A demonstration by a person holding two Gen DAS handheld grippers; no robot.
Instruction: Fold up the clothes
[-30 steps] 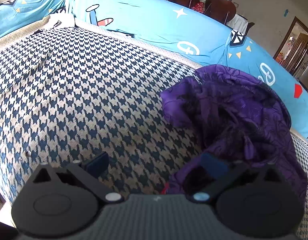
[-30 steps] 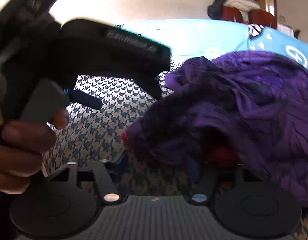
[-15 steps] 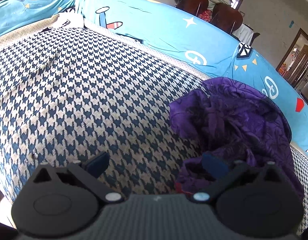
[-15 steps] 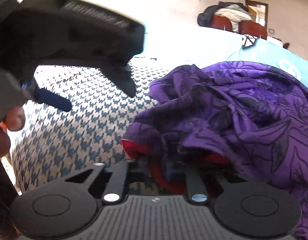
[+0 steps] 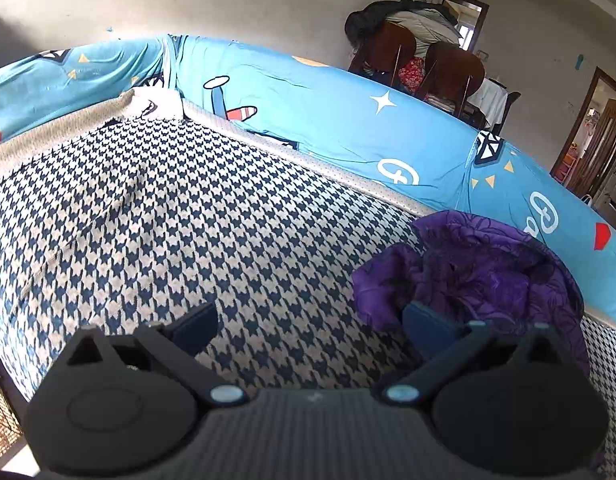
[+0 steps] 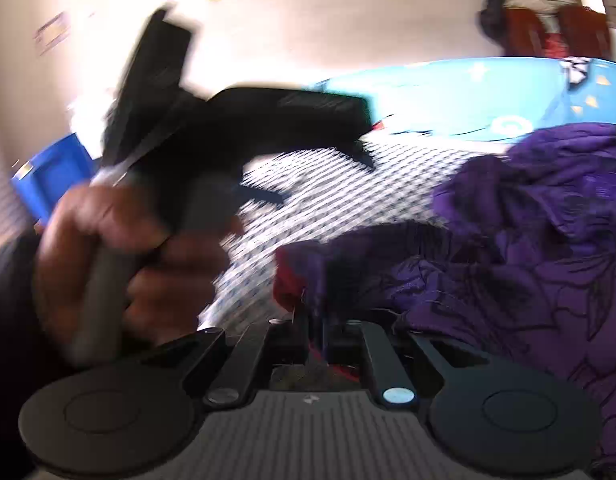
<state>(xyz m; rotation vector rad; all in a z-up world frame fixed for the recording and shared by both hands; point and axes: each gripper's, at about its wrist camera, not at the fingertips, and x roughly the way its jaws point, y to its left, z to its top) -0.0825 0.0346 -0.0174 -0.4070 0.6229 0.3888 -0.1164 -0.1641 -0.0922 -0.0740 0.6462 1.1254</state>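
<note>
A crumpled purple garment (image 5: 488, 276) with a dark floral print lies on the houndstooth cover (image 5: 179, 216), at the right of the left wrist view. My left gripper (image 5: 312, 320) is open above the cover, its right finger (image 5: 422, 322) beside the garment's near edge, nothing between the fingers. In the right wrist view the purple garment (image 6: 528, 248) fills the right side. My right gripper (image 6: 318, 320) is shut on its near edge, where a red lining (image 6: 285, 284) shows. The left gripper tool (image 6: 235, 128) and the hand (image 6: 119, 256) holding it appear blurred at the left.
A blue patterned sheet (image 5: 348, 120) rises behind the houndstooth cover. Brown chairs (image 5: 428, 64) draped with clothes stand against the far wall, with a doorway (image 5: 596, 136) at the right. A blue box (image 6: 51, 176) is at the left in the right wrist view.
My right gripper closed on the garment's near edge and lifted it. The left gripper rose and tilted up, staying open, so more of the far wall shows.
</note>
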